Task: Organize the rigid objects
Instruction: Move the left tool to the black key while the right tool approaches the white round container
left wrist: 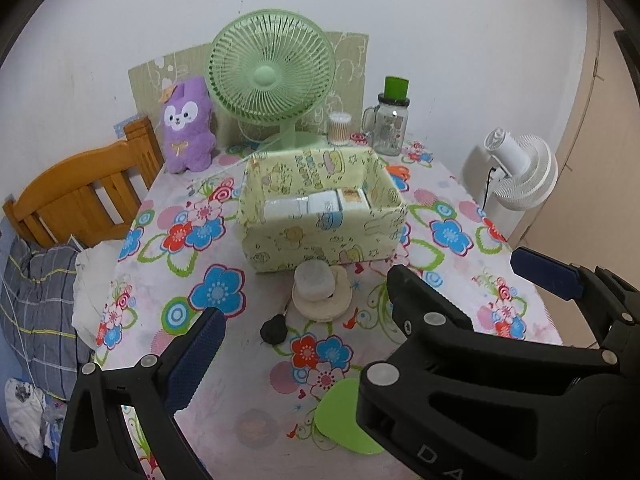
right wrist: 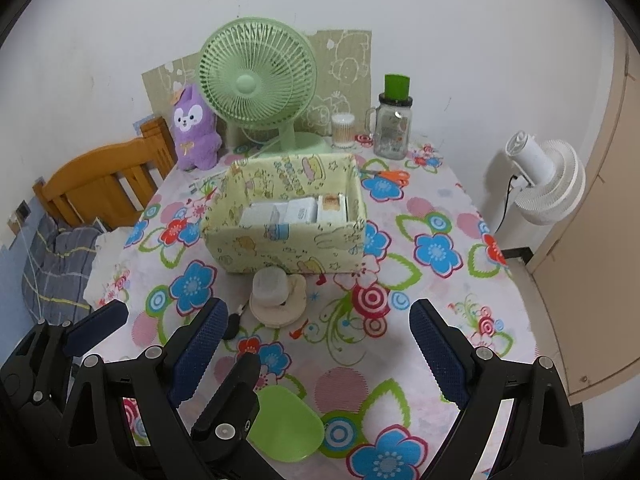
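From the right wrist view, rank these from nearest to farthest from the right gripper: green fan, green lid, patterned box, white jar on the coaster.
1. green lid, on the cloth low between the right gripper jaws, left of centre.
2. white jar, ahead, centre-left.
3. patterned box, mid-table behind the jar.
4. green fan, at the back by the wall.
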Demonstrator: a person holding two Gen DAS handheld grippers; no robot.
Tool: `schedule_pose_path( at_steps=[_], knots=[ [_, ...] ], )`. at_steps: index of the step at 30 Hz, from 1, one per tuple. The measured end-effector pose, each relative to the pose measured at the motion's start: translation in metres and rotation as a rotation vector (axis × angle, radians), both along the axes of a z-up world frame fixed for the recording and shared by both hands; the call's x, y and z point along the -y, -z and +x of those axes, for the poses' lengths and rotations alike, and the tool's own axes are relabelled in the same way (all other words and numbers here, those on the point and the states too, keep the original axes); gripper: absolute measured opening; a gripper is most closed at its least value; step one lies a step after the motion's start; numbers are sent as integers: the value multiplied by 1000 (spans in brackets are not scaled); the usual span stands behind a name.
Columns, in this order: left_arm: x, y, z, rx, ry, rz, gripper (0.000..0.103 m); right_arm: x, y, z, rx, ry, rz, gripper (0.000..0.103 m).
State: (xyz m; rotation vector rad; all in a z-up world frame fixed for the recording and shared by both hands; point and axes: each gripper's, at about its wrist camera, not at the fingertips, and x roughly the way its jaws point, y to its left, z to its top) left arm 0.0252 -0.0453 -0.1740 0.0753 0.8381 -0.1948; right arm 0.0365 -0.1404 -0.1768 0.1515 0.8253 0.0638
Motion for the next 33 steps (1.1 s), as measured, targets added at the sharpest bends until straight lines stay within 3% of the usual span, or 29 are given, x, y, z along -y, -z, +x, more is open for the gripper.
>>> schedule_pose_path(
  at_steps=[11, 33],
  knots=[
    [-3, 41, 17, -64, -8, 4, 101, -10, 42, 19, -56, -25, -10, 94],
    [-20, 96, 64, -98, -39, 87, 101, -36, 98, 70, -74, -74, -23, 94]
  ],
)
